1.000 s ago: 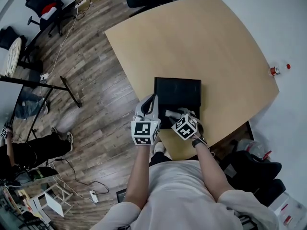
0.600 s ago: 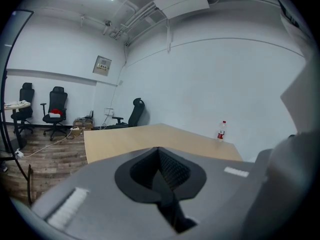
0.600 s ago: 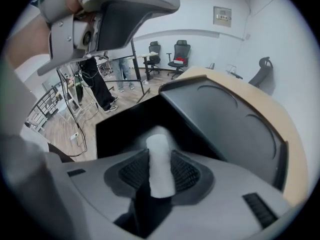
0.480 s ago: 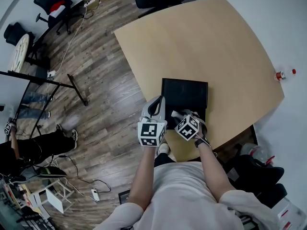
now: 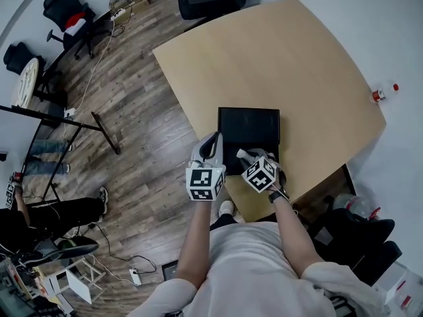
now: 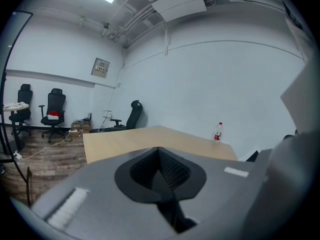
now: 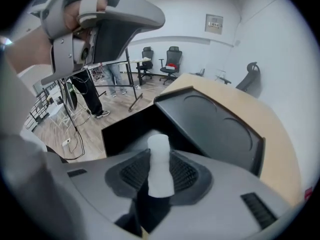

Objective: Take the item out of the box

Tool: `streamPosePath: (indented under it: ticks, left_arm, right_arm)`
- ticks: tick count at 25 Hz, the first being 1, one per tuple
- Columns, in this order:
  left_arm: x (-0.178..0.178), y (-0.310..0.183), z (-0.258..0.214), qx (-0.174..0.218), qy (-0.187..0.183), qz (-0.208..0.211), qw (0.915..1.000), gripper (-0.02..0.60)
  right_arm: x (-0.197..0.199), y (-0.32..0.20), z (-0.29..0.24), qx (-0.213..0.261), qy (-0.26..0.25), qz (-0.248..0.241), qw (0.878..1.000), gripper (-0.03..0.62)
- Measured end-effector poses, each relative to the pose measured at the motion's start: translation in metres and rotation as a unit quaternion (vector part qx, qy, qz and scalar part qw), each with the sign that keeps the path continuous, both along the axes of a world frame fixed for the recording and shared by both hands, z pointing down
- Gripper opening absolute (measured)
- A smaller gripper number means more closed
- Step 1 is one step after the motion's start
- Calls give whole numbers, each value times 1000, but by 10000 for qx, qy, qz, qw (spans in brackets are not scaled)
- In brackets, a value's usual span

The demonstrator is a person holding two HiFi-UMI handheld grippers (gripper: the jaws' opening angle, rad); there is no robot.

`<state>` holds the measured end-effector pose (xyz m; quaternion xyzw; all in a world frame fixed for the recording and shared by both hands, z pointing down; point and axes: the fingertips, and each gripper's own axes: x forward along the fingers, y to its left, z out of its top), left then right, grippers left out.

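Right gripper view: R gripper [image 7: 159,159] is clenched on the white cylinder [image 7: 160,159]. It's short and stubby, standing betw the ribbed pads [image 7: 186,174] w/ both pads on it. Jaws have just been closing in on it. The cylinder's top end pokes out past the pads, in front of the dark open cavity of the black box [image 7: 125,129]. Its low end is hidden by the jaws, so can't tell if it's fully clear of the box. Next to the cavity is a black panel [image 7: 215,124] w/ two shallow round recesses.

Left gripper view: L gripper [image 6: 162,169] has its jaws pressed together w/ nothing betw them. It points across the light wood table [image 6: 150,139] toward the far wall. A bottle [image 6: 218,132] w/ red label stands at the far table edge. Office chairs [image 6: 54,109] are off to the left on the wood floor [image 6: 45,149].

Head view: the box sits near the table edge closest to the person. Both grippers are at its near side, L by the near-left corner (contact w/ box: can't tell), R over the near-right part. A white bit of the cylinder shows just ahead of R's marker cube [image 5: 259,174], over the box's near edge. The bottle is well apart from the box.
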<state>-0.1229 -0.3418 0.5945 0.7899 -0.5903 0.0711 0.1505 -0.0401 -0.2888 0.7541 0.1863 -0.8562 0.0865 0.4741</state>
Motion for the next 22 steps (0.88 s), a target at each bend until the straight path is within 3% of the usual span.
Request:
streamPosePath:
  ticks: [4,10,19,22]
  left_arm:
    - [4,7,-5,53,7,107,9999,5]
    - [5,17,-11,116,-55,197,9997,5]
    - [16,25,-16,134,-101,435,9989,5]
    - [22,29,-19,143,-135,503,9985,5]
  right_arm:
    - [6,0,-11,98,-164,270,9995,123]
    - [16,-8,-39,702,-119,493,9962,123]
    - [34,-23,-92,1042,-727,1272,9837,120]
    - [43,-24,-105,1262,-684,1367,9801,118]
